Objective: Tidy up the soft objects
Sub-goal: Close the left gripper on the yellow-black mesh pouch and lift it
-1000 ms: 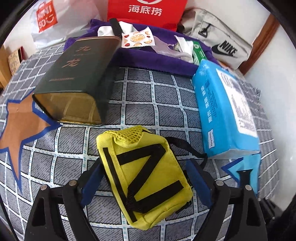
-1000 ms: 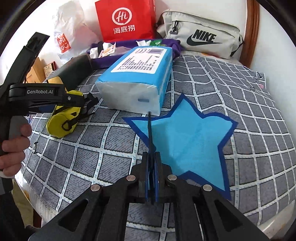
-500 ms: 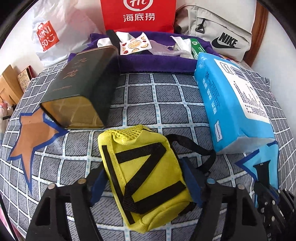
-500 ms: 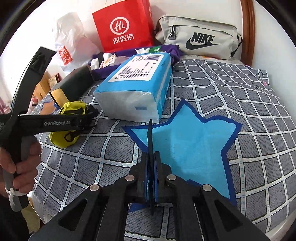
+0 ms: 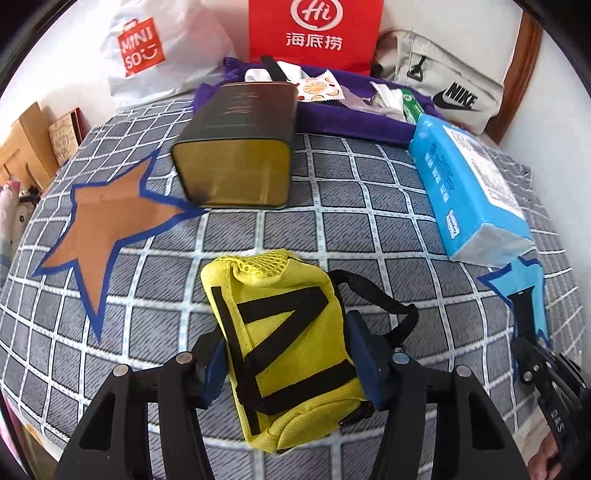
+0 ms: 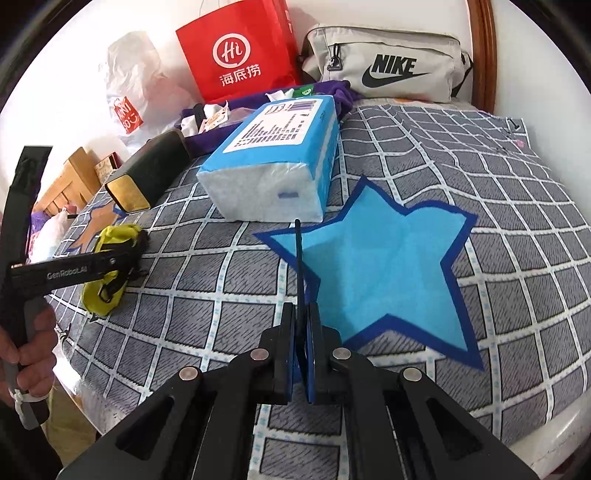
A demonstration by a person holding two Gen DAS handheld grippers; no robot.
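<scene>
A yellow pouch (image 5: 273,314) with black straps sits between the blue pads of my left gripper (image 5: 288,354). Its jaws are closing and both pads press the pouch's sides. In the right wrist view the same pouch (image 6: 110,236) shows at the left under the left gripper (image 6: 107,260), held by a hand. My right gripper (image 6: 301,317) is shut over the near edge of a blue star (image 6: 388,266), with a thin black strip sticking out forward between its pads. A blue tissue pack (image 5: 469,192) lies beside that star. An orange star (image 5: 107,221) lies left of the pouch.
A dark tin box (image 5: 240,147) lies on its side behind the pouch. Purple cloth with small packets (image 5: 332,110), a red paper bag (image 5: 314,33), a white plastic bag (image 5: 147,48) and a grey waist bag (image 6: 388,70) line the back. The checked cloth (image 5: 351,229) ends near the grippers.
The left jaws have narrowed onto the yellow pouch. The left gripper and pouch have shifted left, away from the tissue pack and towards the orange star. The right gripper has stayed shut in place.
</scene>
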